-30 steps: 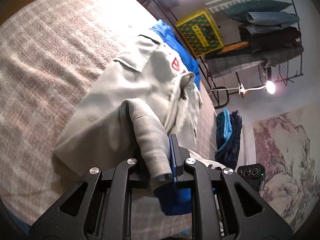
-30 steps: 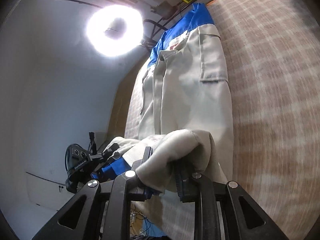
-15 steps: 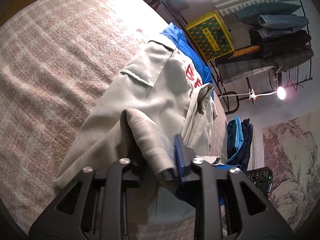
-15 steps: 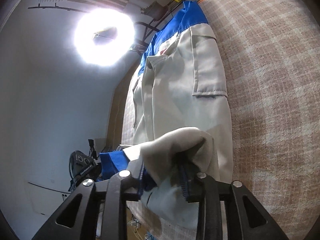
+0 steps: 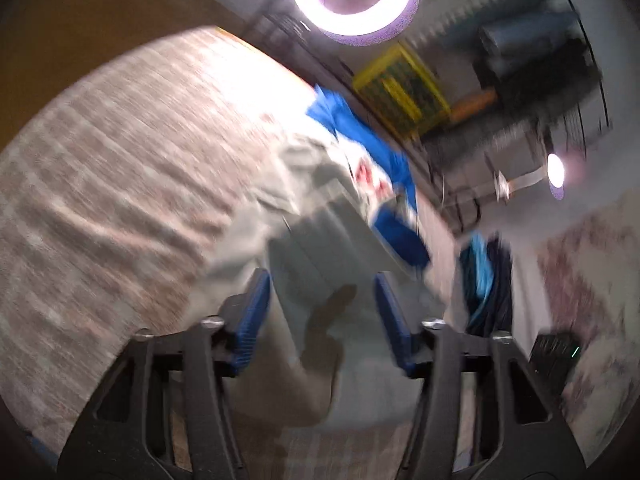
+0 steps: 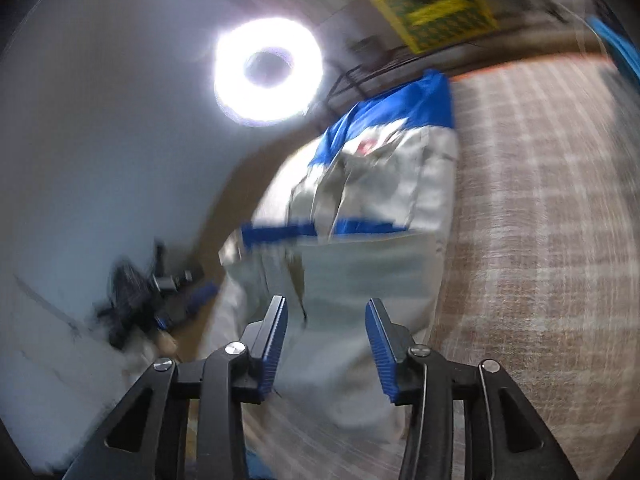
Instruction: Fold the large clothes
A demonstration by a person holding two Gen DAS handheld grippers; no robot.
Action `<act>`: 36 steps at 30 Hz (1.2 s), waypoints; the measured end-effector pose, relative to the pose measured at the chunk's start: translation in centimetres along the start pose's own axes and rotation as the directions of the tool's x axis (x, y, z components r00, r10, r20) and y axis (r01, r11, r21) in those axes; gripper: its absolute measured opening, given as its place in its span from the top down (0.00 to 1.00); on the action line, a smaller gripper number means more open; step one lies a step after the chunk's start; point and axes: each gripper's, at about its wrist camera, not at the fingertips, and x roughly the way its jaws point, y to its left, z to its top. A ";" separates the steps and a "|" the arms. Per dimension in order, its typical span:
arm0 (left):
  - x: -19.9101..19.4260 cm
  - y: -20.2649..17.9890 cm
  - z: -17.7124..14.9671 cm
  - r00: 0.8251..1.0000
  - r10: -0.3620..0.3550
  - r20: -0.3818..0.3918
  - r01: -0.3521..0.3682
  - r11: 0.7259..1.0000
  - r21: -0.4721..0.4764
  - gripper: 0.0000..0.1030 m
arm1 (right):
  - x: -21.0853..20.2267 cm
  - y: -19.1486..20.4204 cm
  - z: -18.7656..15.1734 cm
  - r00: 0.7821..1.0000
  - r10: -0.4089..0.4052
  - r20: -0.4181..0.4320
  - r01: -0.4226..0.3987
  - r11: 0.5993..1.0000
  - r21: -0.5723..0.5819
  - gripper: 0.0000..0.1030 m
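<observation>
A grey jacket with blue shoulders and blue cuffs (image 5: 320, 240) lies on the plaid bed cover (image 5: 120, 200), its lower part folded up over its chest. My left gripper (image 5: 324, 308) hovers just above the folded cloth. Its jaws are opening, and nothing is pinched between the blue pads (image 5: 254, 312). In the right wrist view the same jacket (image 6: 360, 264) lies ahead on the cover (image 6: 540, 240). My right gripper (image 6: 328, 332) stands open over the jacket's near edge and holds nothing. Both views are blurred by motion.
A ring light (image 5: 354, 0) glares beyond the bed, with a yellow-green box (image 5: 400, 88) beside it. A rack of folded clothes (image 5: 540, 60) and a small lamp (image 5: 556, 170) stand to the right. A pile of blue and dark clothes (image 5: 484, 276) lies by the bed.
Both grippers were shut on bunched grey fabric. Both have since let go, opened and lifted, and the fabric now lies flat on the jacket.
</observation>
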 end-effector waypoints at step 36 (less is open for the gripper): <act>2.5 8.3 1.0 0.986 -0.060 -0.153 0.031 0.982 -0.185 0.48 | 2.5 -4.1 -6.6 0.994 -0.015 -0.111 0.021 0.998 0.054 0.43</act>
